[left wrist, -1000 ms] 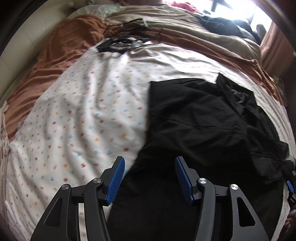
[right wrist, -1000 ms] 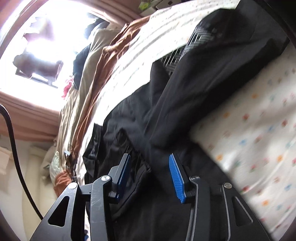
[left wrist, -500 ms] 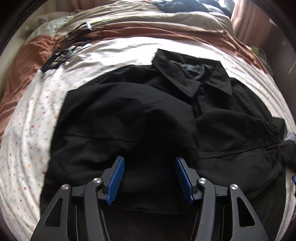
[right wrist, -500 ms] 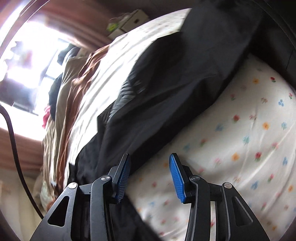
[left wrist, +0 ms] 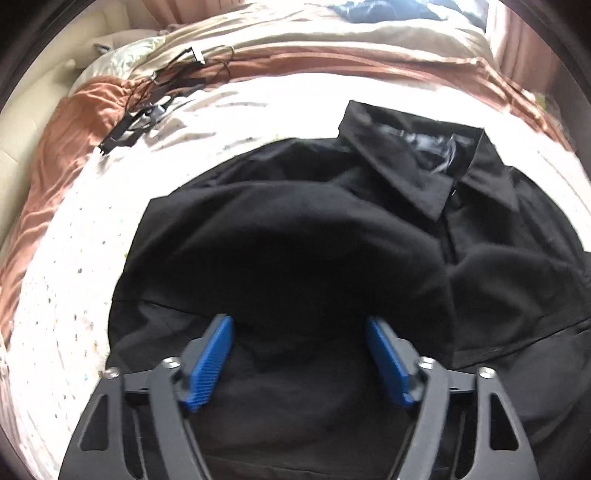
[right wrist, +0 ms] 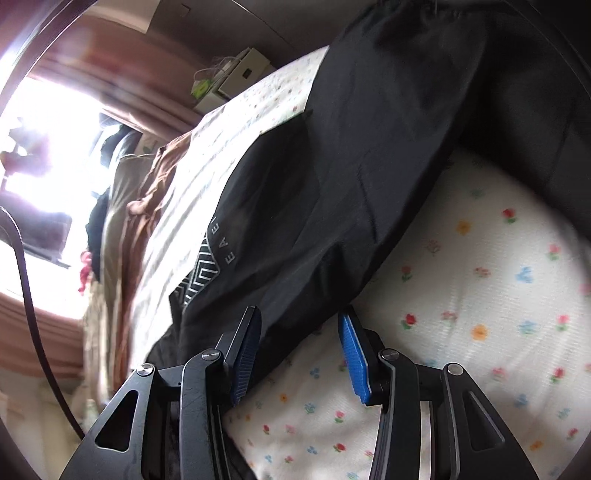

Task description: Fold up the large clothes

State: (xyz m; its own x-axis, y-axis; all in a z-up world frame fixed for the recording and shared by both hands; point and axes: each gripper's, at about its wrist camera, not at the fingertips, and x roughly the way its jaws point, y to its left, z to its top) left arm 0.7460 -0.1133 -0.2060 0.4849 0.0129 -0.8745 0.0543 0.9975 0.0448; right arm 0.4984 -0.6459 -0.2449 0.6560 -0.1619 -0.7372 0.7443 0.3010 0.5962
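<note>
Across the centre of the left wrist view: one black collared shirt (left wrist: 295, 251), spread on a white floral bedsheet (left wrist: 66, 295), collar toward the upper right of the frame, a folded-over panel lying across its middle. Left gripper (left wrist: 299, 354), lower centre: blue pads well apart, jaws having just been opening; black cloth lies below and between them, neither pad pressing on it. Upper left of the frame: a tangle of black cables and straps (left wrist: 147, 107) on the sheet's edge, beside a rust-brown blanket (left wrist: 74, 122). Upper edge: beige bedding (left wrist: 332, 33) with dark clothing heaped on it.

Right wrist view: the black garment (right wrist: 369, 166) runs diagonally from upper right to lower left over the floral bedsheet (right wrist: 480, 295); a white geometric print with lettering (right wrist: 210, 266) shows at centre left, on dark fabric. Right gripper (right wrist: 301, 350), lower centre: jaws partly apart, the garment's edge reaching between them, sheet visible in the rest of the gap; no clamping evident. Upper centre: pale boxes (right wrist: 240, 74) beyond the bed. Left edge: bright window, black cable (right wrist: 26, 280).
</note>
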